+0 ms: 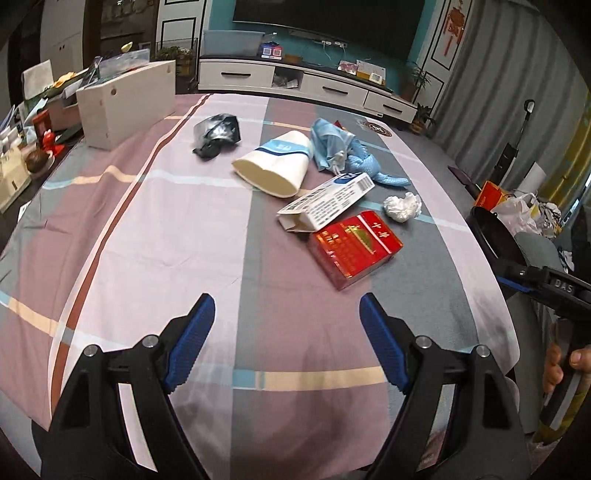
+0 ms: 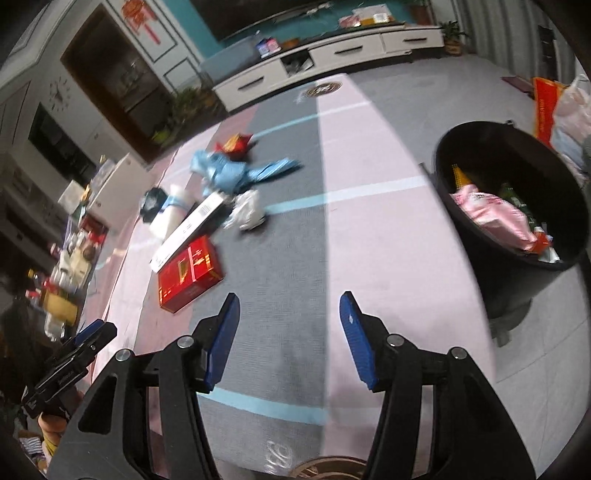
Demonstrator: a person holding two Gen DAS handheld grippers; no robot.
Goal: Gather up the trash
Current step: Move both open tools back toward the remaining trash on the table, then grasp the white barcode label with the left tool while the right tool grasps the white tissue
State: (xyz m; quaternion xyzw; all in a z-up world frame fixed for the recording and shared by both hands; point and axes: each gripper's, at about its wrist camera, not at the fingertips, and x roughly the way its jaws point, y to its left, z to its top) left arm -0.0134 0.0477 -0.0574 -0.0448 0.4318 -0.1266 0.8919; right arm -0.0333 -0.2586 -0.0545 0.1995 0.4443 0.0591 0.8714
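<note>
- L tongs (image 1: 286, 306) & R tongs (image 2: 290, 306): both spread, empty, above desk (image 1: 147, 229).
- Red carton (image 1: 355, 248) touching white box (image 1: 325, 201); tissue wad (image 1: 402, 206) beside.
- Black bin (image 2: 476, 221) off desk's right edge, w/ pink bag (image 2: 495, 218) inside.

Striped tablecloth (image 1: 177, 221) in pink, grey and mauve blocks spreads under and ahead of the claw. White box (image 1: 125, 101) stands far ahead-left of the claw at the cloth edge, clutter heaped behind it. White TV cabinet (image 1: 314, 86) runs along the far wall straight ahead, dark TV screen (image 1: 328, 14) above it. Grey storage bin (image 1: 231, 42) sits on the cabinet's left end. Potted plant (image 1: 419, 79) at the cabinet's right end. Red hanging ornament (image 1: 454, 26) on the wall ahead-right. Upright vacuum (image 1: 515, 144) stands far right by the grey curtain (image 1: 517, 74). Wall clock (image 2: 59, 94) far upper left in the right wrist view.
</note>
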